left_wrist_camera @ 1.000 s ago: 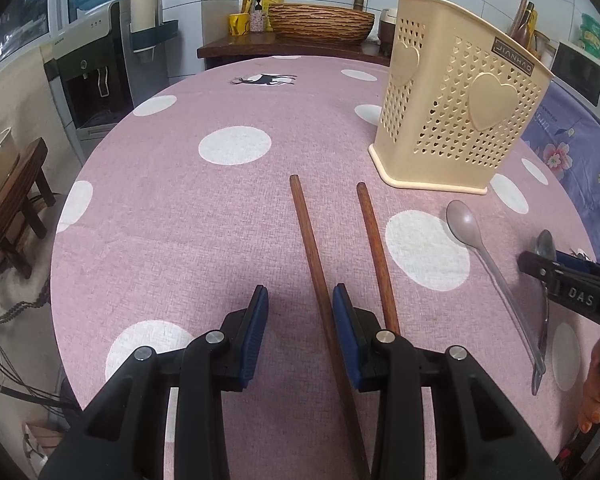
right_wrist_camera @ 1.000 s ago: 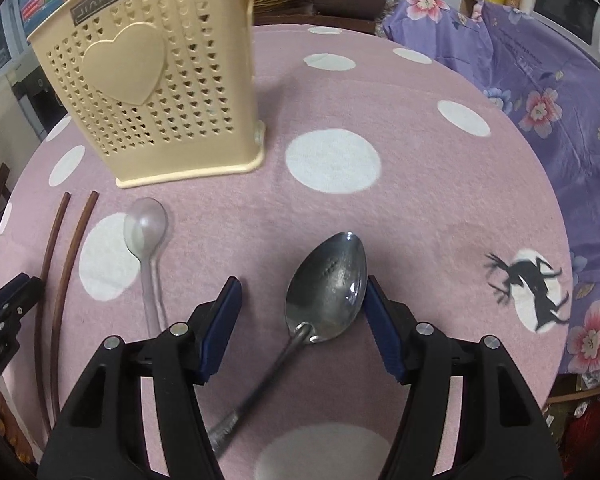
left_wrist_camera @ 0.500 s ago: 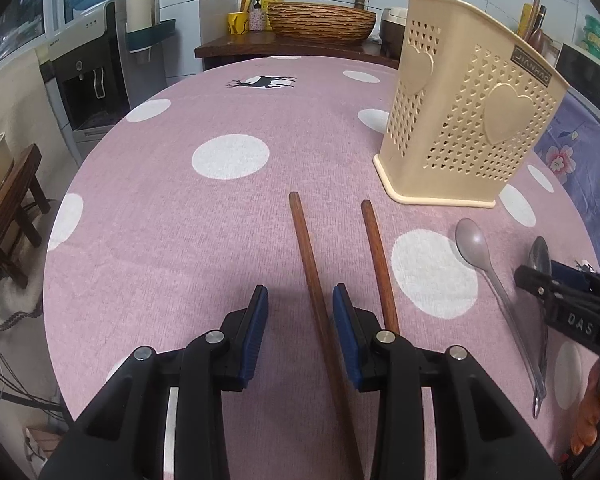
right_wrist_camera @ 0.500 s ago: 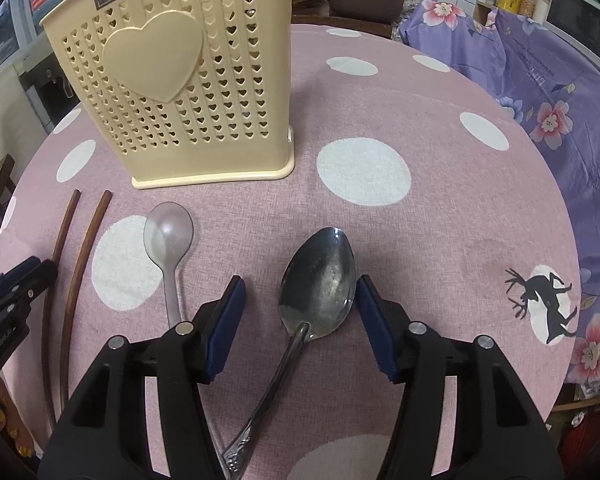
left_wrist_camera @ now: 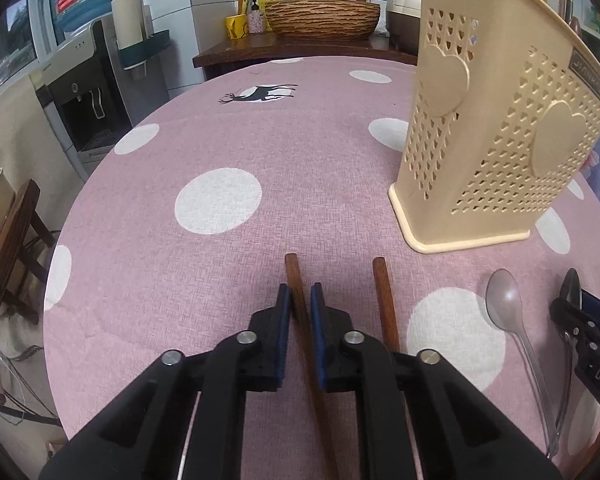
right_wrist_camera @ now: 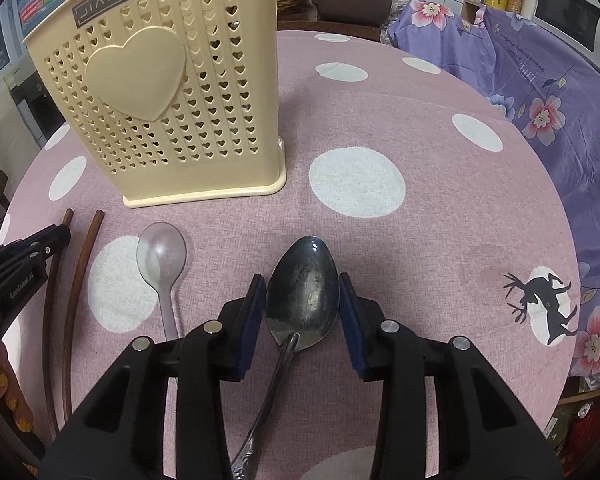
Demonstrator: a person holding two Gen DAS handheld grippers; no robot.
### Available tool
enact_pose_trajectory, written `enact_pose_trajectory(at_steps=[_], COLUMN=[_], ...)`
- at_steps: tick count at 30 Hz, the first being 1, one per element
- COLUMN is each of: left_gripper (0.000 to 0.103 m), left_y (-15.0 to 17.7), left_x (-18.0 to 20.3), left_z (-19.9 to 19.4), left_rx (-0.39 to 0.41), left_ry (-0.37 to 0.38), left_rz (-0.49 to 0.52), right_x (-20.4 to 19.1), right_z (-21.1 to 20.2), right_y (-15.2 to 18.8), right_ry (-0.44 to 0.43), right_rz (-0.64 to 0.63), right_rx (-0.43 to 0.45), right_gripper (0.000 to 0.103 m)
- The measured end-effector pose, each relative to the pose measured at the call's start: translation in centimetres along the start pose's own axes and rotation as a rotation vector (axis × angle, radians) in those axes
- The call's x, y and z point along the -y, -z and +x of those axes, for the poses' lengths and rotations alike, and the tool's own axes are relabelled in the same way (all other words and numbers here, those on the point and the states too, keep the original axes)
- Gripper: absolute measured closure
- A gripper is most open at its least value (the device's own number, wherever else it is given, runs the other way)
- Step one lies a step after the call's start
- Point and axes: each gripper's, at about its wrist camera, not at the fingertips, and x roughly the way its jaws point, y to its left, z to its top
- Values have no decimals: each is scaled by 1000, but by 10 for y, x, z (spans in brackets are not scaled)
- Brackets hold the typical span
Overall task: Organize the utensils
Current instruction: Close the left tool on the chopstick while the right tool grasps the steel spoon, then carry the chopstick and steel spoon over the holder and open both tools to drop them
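Both our tongs closing on utensils lying on the pink polka-dot tablecloth (left_wrist_camera: 260,152)

Left wrist: our left gripper (left_wrist_camera: 299,300) has just narrowed, clamping the left brown wooden chopstick (left_wrist_camera: 296,280) before the beige perforated plastic holder (left_wrist_camera: 496,128). Right wrist: our right gripper (right_wrist_camera: 302,290) has just been closing, pads hugging the dark metal spoon (right_wrist_camera: 303,294)'s bowl; contact unclear.

Both wrist cameras are looking steeply down along their own fingers, close above the pink dotted tablecloth (left_wrist_camera: 220,280), each facing the beige utensil holder (left_wrist_camera: 496,140) from opposite sides and sharing the chopsticks (right_wrist_camera: 82,272) and spoons (right_wrist_camera: 162,256) between them.
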Motion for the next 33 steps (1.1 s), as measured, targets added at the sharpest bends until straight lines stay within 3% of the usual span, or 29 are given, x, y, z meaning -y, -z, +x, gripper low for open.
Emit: enact_pose_trajectory(at_steps=[6,12,18,24,29,33], left_gripper=[94,94,95,95,95,95], left_y=[-2,-7,-18,-24,-30,-32], left_x=[0,-4,-15,-28,-34,-34], left_z=[1,-9,-69,-133,-154,-154], left_rx=[3,30,174,345,414,424], left_ry=[0,23,92,123,126,124], left_rz=[-10,-39,-86,-119,-146,-144], right_x=[10,21,33,45,51,51], right_z=[-1,-22,-64,-111,-129,-126], right_y=[-2,-6,-13,-17,-20,-21], right_ry=[-90,-161,-204,-194,-187,-180], right_rz=[31,42,32,4,0,0], right_rx=[7,73,185,315,355,349], right_gripper=[66,66,66,66,67,67])
